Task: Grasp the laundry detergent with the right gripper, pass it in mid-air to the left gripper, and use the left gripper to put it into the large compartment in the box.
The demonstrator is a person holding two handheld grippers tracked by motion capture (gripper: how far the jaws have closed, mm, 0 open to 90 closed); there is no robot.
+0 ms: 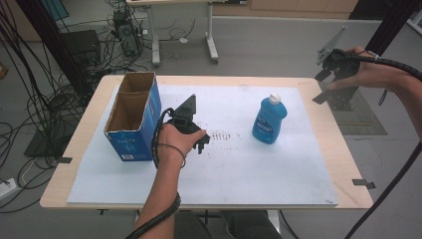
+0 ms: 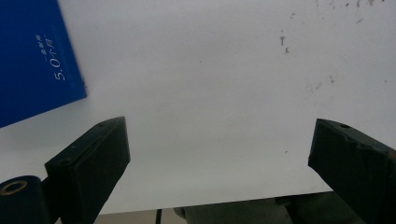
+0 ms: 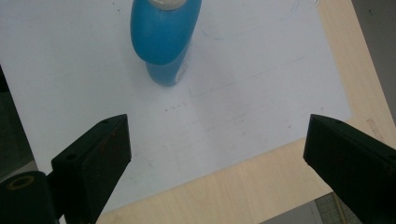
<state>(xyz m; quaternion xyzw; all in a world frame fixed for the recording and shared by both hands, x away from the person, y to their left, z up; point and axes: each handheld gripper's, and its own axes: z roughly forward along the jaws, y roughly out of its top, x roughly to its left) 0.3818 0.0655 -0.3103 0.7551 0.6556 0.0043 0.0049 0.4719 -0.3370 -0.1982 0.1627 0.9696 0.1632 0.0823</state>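
Standing upright right of centre in the high view: blue bottle, white cap up, on the white sheet; at top centre in the right gripper view, seen from above. Hovering at the upper right beyond the table edge: right gripper, jaws wide apart, nothing between them. Low over the sheet left of centre: left gripper, jaws wide apart, empty, just beside the open blue box, well apart from the bottle.
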